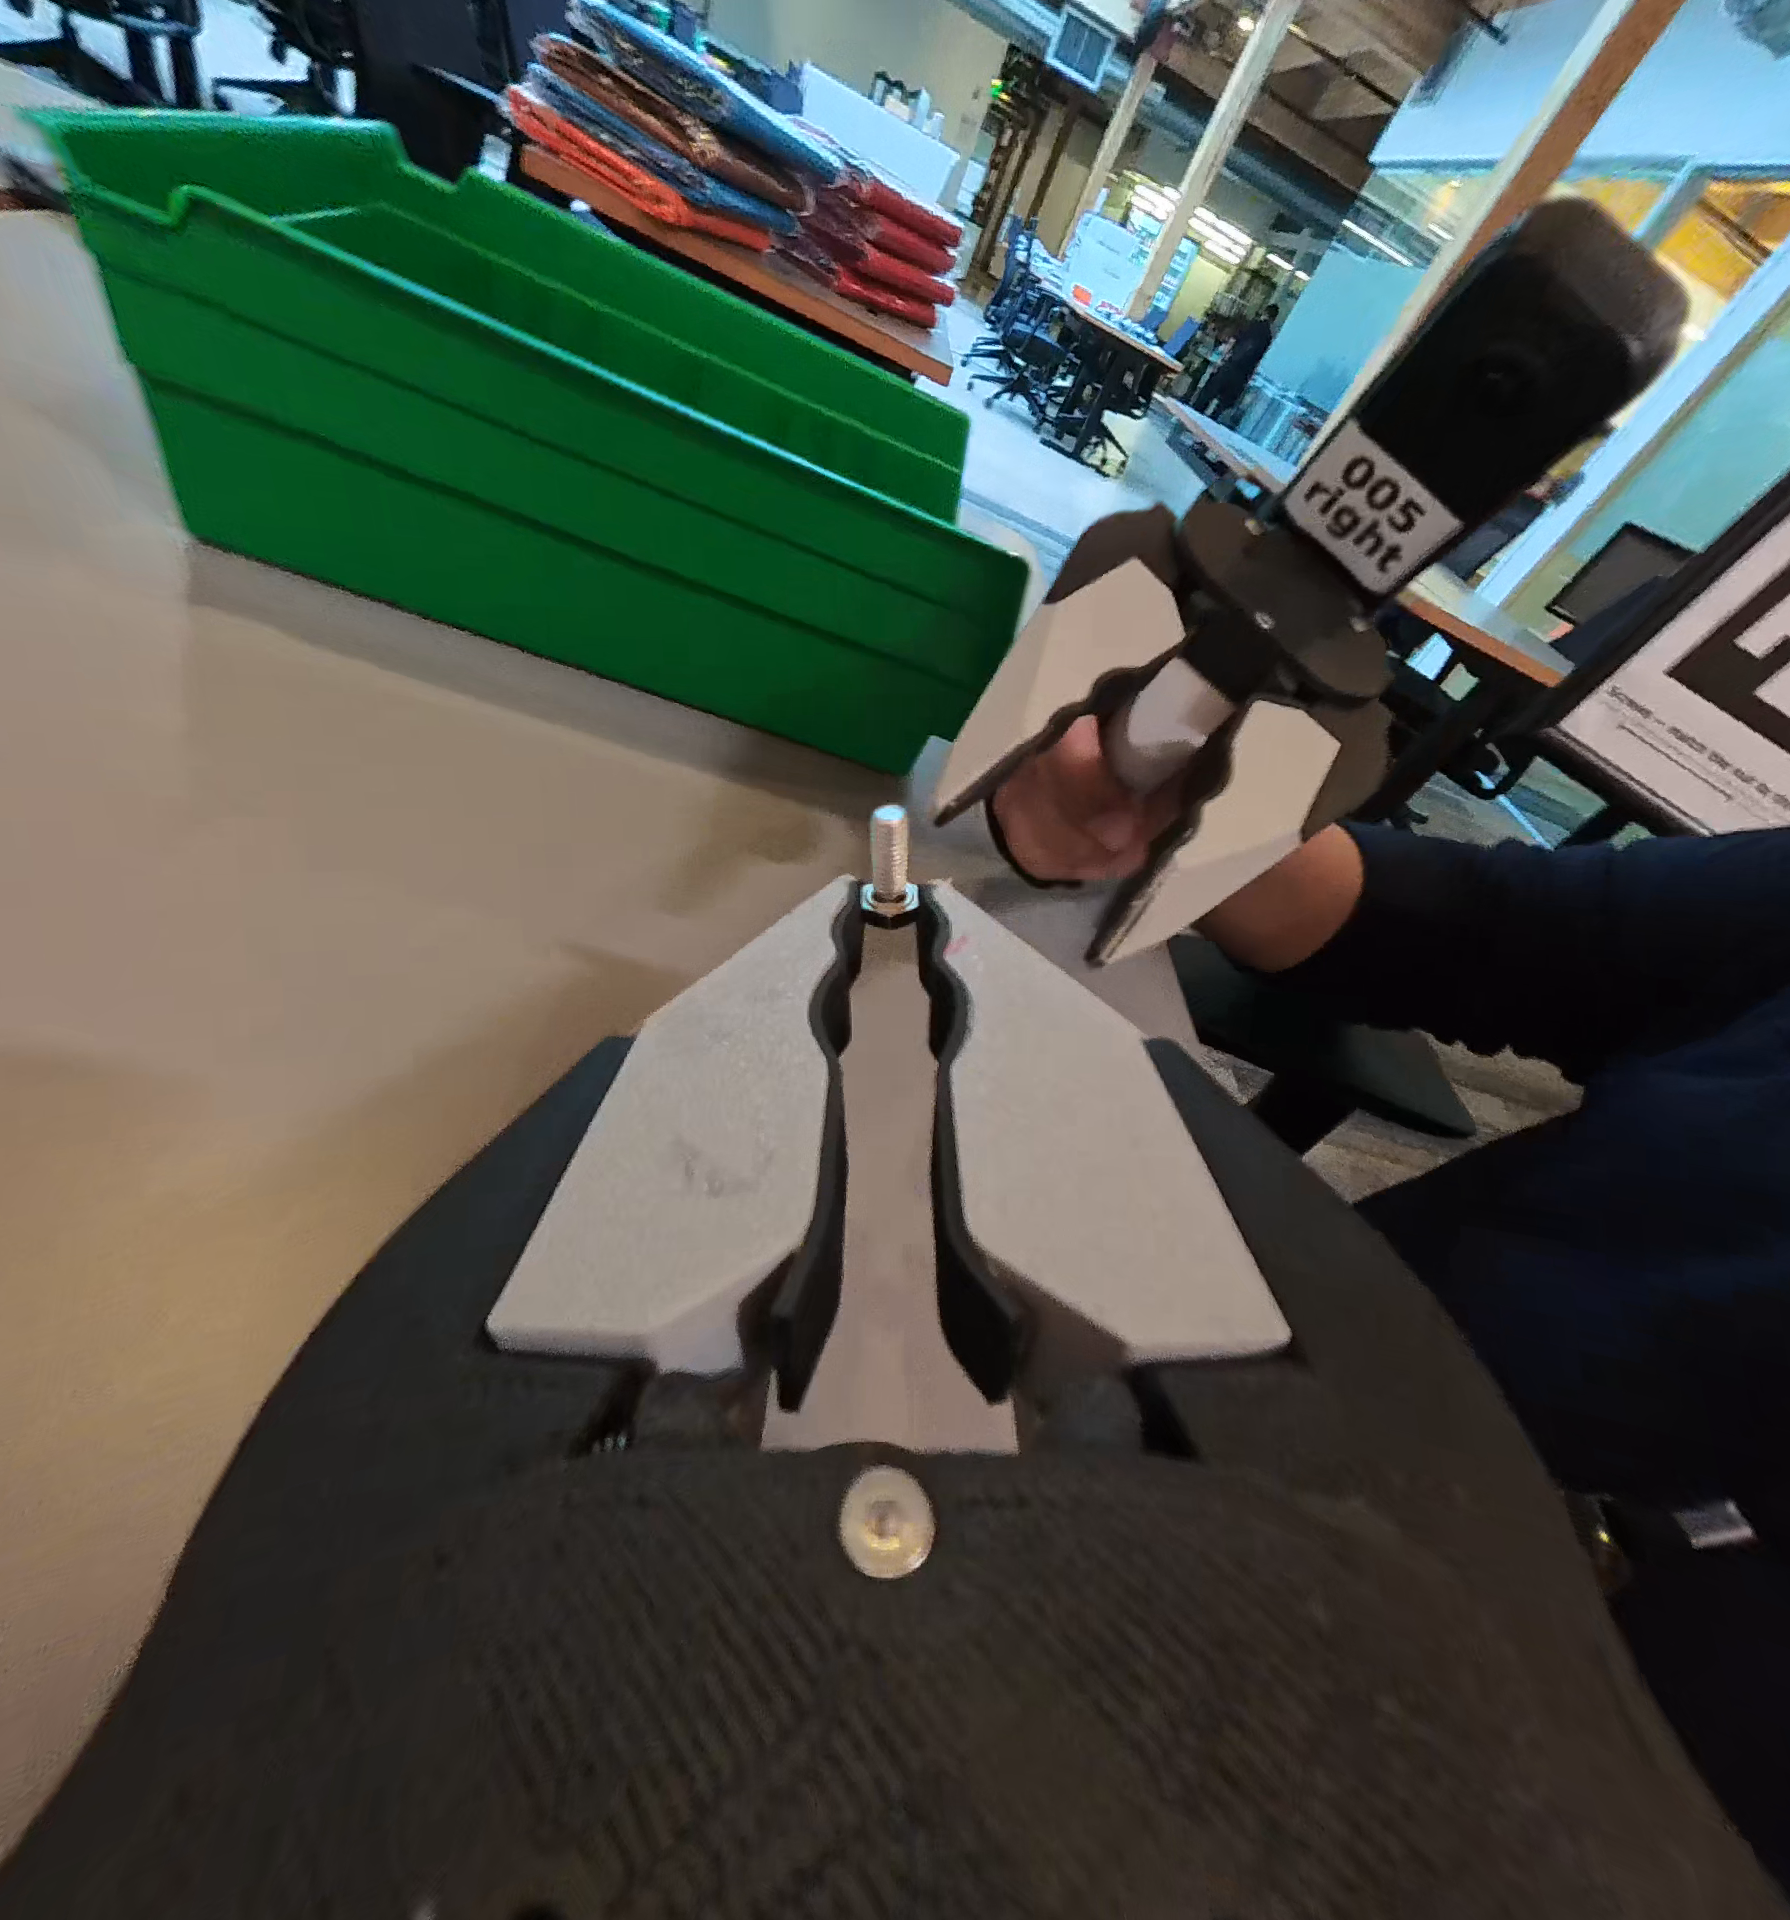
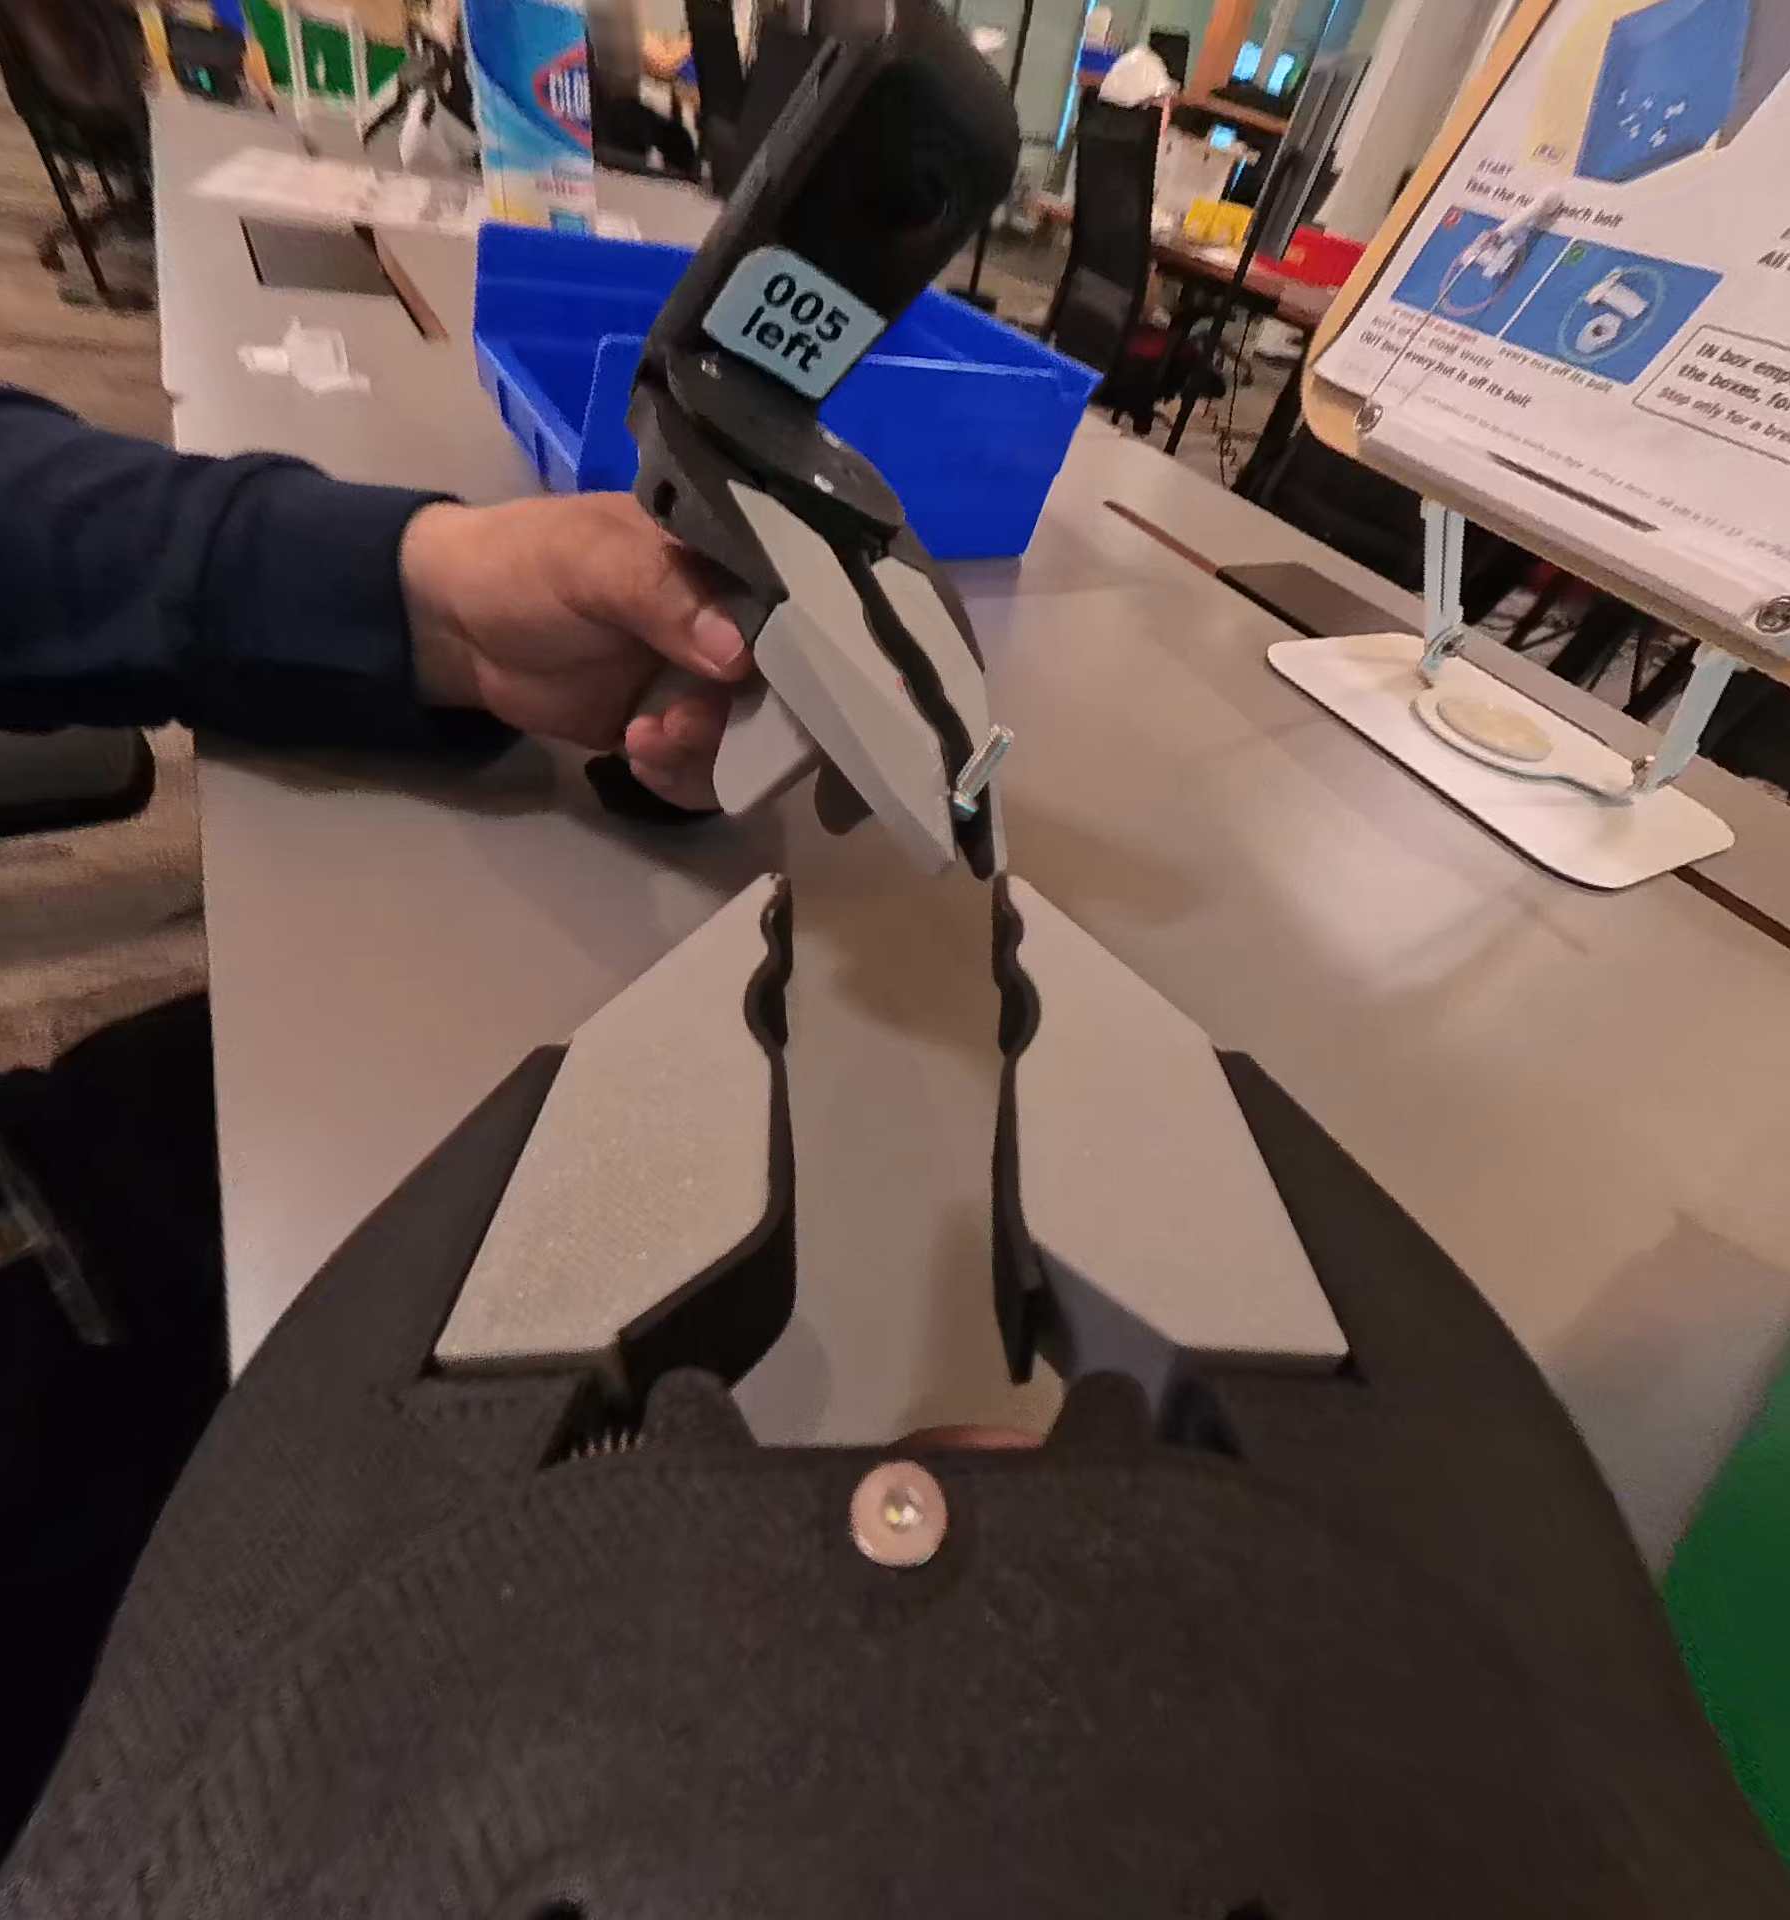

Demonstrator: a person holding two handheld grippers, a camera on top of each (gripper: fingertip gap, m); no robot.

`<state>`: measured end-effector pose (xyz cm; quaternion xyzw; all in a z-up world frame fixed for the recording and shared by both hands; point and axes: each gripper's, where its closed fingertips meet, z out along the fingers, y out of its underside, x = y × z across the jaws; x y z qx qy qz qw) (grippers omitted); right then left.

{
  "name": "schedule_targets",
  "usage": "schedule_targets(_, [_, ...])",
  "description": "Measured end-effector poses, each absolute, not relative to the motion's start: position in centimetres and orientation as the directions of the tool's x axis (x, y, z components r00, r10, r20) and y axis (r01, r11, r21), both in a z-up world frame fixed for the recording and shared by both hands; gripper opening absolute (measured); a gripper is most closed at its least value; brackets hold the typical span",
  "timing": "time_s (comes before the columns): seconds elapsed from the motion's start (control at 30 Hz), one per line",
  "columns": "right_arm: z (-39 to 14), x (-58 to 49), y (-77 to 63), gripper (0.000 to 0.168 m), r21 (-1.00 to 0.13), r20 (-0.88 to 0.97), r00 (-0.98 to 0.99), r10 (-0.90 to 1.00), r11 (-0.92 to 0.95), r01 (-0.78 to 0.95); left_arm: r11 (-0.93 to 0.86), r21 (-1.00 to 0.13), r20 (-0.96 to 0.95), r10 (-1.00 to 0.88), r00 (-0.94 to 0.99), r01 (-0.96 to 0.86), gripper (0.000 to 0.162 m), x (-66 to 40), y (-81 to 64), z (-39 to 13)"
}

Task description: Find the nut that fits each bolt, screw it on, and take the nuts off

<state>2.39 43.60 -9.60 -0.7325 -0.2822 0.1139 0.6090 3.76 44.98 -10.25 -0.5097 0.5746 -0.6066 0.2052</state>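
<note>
The left tongs [image 1: 889, 909] are closed on a small silver bolt [image 1: 887, 840], pinching it at the very tips around what looks like its head or a nut; I cannot tell which. The threaded shank sticks straight up past the tips. The left hand [image 2: 569, 623] grips the handle from the side, dark sleeve level above the grey table [image 2: 1286, 935], with the tool angled downward and forward.

The right tongs [image 2: 896, 899] stand open with nothing between them, their tips just below and close to the left pair's tips and the bolt. The right hand [image 1: 1073, 800] wraps the handle with the tool tilted down toward the bolt.

Stacked green bins [image 1: 517, 457] sit on the table beyond, a blue bin [image 2: 964, 436] on the other side, and an instruction board on a white stand [image 2: 1493, 748] is off to one side.
</note>
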Motion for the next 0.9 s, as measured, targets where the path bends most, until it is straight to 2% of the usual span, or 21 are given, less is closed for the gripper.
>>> schedule_targets(0.07, [-9.9, 2.5, 44.1, 0.036, -0.966, 0.155, 0.826, 0.542, -0.09, 0.241, -0.292, -0.893, 0.415, -0.827, -0.38, -0.342, 0.007, 3.7, 45.6, -10.2])
schedule_targets(0.23, [-9.2, 3.5, 45.0, 0.036, -0.959, 0.231, 0.85, 0.474, -0.037, 0.281, -0.379, -0.858, 0.502, -0.762, -0.41, -0.346, 0.007, 3.4, 45.3, -9.3])
schedule_targets(0.4, [-9.6, 2.0, 45.4, 0.036, -0.921, 0.335, 0.802, 0.494, -0.008, 0.39, -0.409, -0.83, 0.551, -0.706, -0.445, -0.379, 0.007, 3.1, 44.3, -9.2])
schedule_targets(0.5, [-8.5, 2.0, 45.5, 0.033, -0.864, 0.477, 0.765, 0.433, 0.069, 0.499, -0.41, -0.809, 0.576, -0.697, -0.428, -0.421, 0.007, 3.1, 44.2, -10.0])
schedule_targets(0.67, [-9.2, 1.4, 45.7, 0.024, -0.698, 0.687, 0.607, 0.399, 0.131, 0.704, -0.47, -0.753, 0.654, -0.61, -0.447, -0.46, 0.007, 2.6, 43.9, -9.9])
schedule_targets(0.73, [-9.6, 1.4, 46.0, 0.023, -0.65, 0.731, 0.566, 0.381, 0.136, 0.748, -0.488, -0.731, 0.68, -0.577, -0.452, -0.477, 0.007, 2.5, 43.8, -9.9])
schedule_targets(0.9, [-9.6, 0.9, 46.1, 0.021, -0.617, 0.762, 0.53, 0.372, 0.171, 0.768, -0.511, -0.69, 0.723, -0.518, -0.457, -0.513, 0.007, 2.3, 43.4, -10.0])
